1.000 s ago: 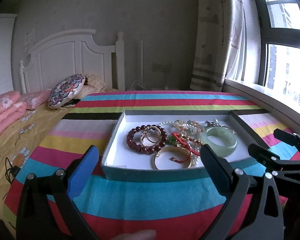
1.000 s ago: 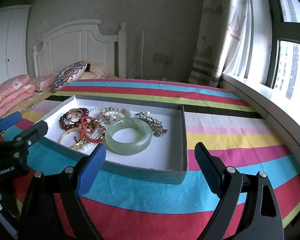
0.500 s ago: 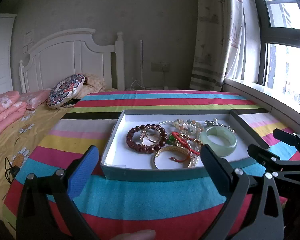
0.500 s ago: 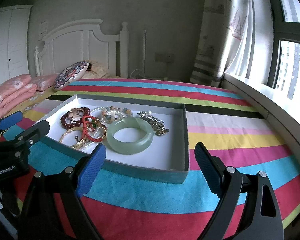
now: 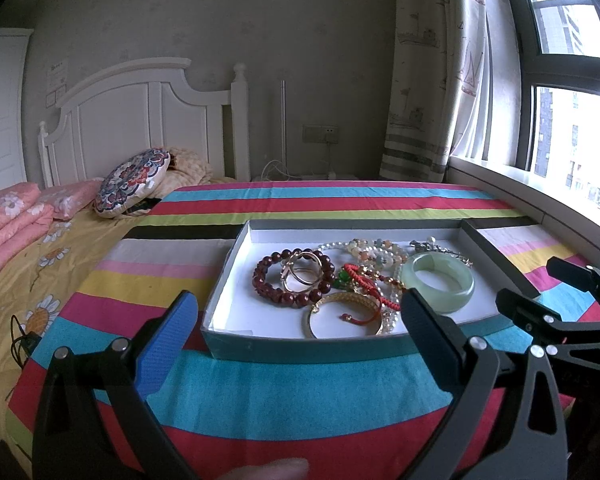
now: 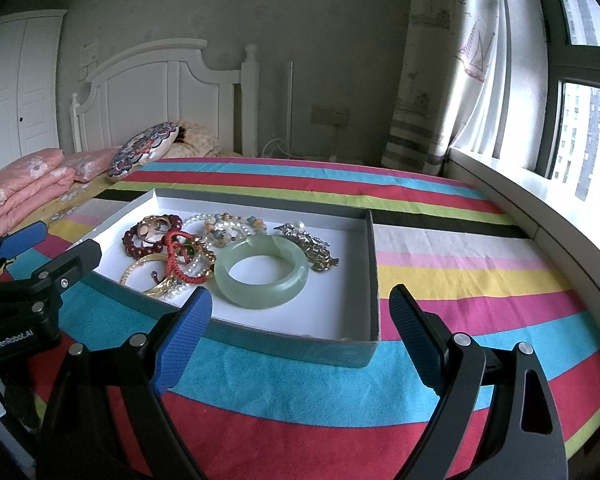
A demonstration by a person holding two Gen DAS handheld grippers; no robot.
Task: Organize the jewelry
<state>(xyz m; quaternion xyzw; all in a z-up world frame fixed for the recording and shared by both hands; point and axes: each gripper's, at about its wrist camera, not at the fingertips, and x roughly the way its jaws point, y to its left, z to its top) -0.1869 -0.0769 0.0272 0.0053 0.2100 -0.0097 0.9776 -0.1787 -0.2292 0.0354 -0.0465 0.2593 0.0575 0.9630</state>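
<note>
Jewelry lies piled in a shallow box (image 5: 300, 350), and we hold both tools short of it. Our left hand-held gripper (image 5: 296, 326) hangs wide apart and empty before the box's near wall; our right hand-held gripper (image 6: 300, 320) is likewise spread, holding nothing. Beyond them we see a jade bangle (image 6: 261, 271), a dark red bead bracelet (image 5: 294, 278) and a gold bangle (image 5: 346, 314), all inside the box on the striped cloth (image 6: 440, 276).
</note>
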